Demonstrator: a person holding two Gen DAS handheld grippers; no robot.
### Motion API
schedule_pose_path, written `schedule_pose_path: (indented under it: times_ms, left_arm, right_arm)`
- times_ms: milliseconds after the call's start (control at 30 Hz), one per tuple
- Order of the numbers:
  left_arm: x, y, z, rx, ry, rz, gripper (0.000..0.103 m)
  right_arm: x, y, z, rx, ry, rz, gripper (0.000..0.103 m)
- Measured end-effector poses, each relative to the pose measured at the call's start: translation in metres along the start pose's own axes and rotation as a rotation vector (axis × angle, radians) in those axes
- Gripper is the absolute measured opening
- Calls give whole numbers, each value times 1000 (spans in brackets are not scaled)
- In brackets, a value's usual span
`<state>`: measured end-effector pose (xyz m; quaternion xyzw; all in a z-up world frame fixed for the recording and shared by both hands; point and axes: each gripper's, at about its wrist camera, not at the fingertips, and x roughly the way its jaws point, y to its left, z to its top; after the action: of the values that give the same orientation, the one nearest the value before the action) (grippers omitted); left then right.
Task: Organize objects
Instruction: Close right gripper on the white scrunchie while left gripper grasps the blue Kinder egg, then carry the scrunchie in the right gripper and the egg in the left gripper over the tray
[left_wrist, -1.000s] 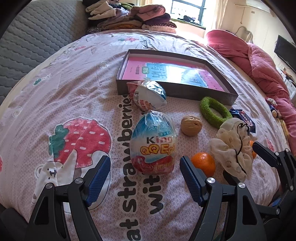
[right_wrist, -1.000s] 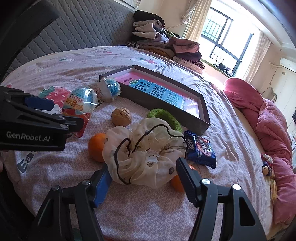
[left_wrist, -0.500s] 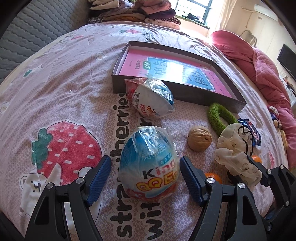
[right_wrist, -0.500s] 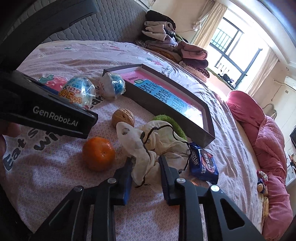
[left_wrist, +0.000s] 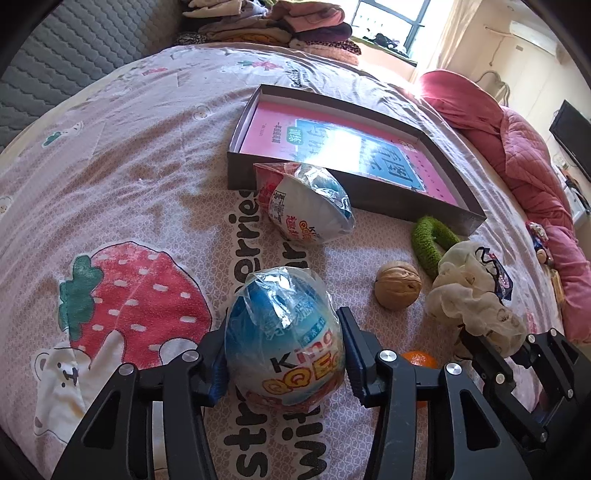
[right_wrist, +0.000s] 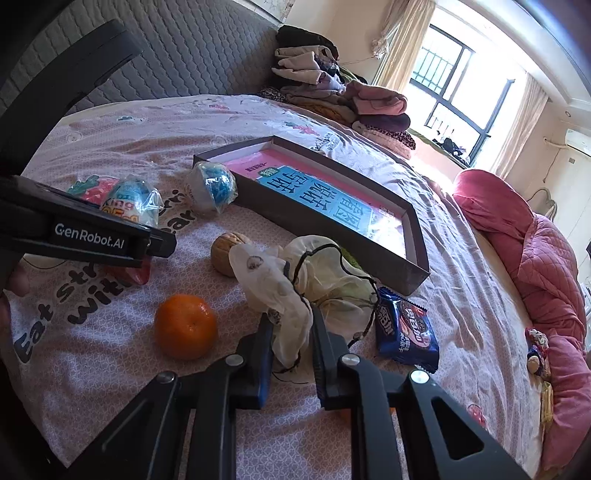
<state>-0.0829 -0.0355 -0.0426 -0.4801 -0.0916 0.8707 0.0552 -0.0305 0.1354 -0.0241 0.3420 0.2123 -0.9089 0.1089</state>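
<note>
Left gripper (left_wrist: 283, 363): jaws have just been closing and are now pressing both flanks of the wrapped toy egg (left_wrist: 284, 332), which is lying on the strawberry-print bedsheet (left_wrist: 129, 177) near the camera, well short of the dark shallow box (left_wrist: 424, 208).

Right gripper (right_wrist: 290, 349): jaws have just been closing and are now pinching a fold of the cream drawstring pouch (right_wrist: 295, 280), lying between the tangerine (right_wrist: 185, 326) and the blue snack packet (right_wrist: 404, 330).

Handling note: both grips are looking seated; lifting straight up and slowly is likely keeping the crinkly wrapper from slipping and the pouch cord from snagging the walnut (right_wrist: 226, 254).

Orientation: egg's long axis is running away from the camera, narrower blue end pointing toward the box. Pouch is crumpled; no clear axis.
</note>
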Motion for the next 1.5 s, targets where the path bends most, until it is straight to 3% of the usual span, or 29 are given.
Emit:
schedule_pose_path:
  times_ms: [933,1500]
  left_arm:
    - [-52,-32,-3,89,-120,13,52]
    - [-54,-55,34,132,-197,37,52]
  right_arm:
    - [-32,-31,14,152,-108,54,14]
    - [-26,-54,40,193,-169,75,14]
